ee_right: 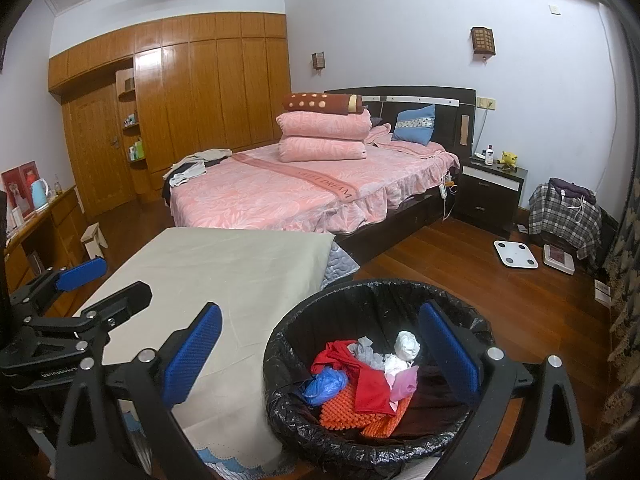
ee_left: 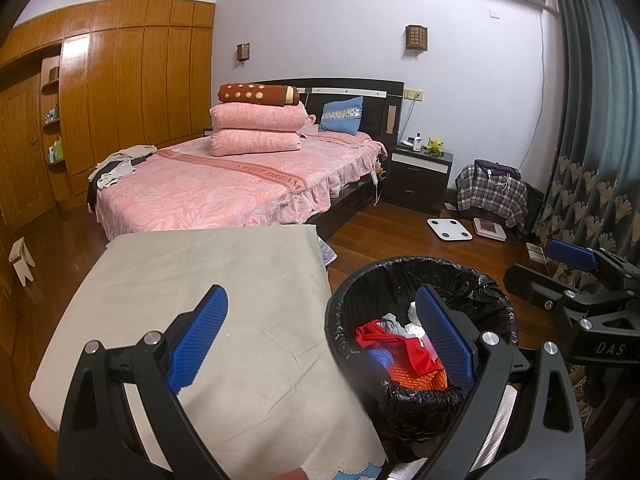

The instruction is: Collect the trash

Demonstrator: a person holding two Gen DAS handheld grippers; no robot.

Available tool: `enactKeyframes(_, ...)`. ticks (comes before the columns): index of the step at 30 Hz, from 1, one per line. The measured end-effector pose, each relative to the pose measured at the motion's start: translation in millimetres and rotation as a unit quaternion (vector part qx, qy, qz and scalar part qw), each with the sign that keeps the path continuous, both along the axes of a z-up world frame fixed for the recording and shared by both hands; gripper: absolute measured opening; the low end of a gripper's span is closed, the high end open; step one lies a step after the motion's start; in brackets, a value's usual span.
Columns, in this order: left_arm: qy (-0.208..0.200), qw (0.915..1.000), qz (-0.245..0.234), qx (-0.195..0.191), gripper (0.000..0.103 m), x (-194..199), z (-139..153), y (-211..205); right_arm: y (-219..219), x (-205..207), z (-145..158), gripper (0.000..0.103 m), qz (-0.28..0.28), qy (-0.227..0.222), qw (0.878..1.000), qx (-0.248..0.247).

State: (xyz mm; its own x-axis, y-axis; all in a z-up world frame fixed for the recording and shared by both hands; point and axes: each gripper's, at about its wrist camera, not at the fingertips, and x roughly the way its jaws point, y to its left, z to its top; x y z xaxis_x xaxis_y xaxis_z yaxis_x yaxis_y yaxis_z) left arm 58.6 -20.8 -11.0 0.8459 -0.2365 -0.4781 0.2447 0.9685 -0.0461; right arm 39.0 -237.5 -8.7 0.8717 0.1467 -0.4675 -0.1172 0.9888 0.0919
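Right wrist view: both claws (ee_right: 320, 356) (ee_left: 322, 338) gape empty over round, crinkly-lined bin (ee_right: 288, 400)

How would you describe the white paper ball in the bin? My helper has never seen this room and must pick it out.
Start at the beige-covered table in front of the pink bed; the black-lined bin stands just right of it. The crumpled white paper ball sits on top of the pile toward the far side, the only tight, round white lump among red cloth, orange mesh and a blue bag.
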Motion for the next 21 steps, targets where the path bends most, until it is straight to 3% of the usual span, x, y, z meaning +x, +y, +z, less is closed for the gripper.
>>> enactKeyframes(21, 0.000, 1.0000, 0.000, 0.001, 0.092, 0.0, 1.0, -0.8, 1.6, -0.4, -0.2, 0.097, 0.000, 0.001, 1.000, 0.000)
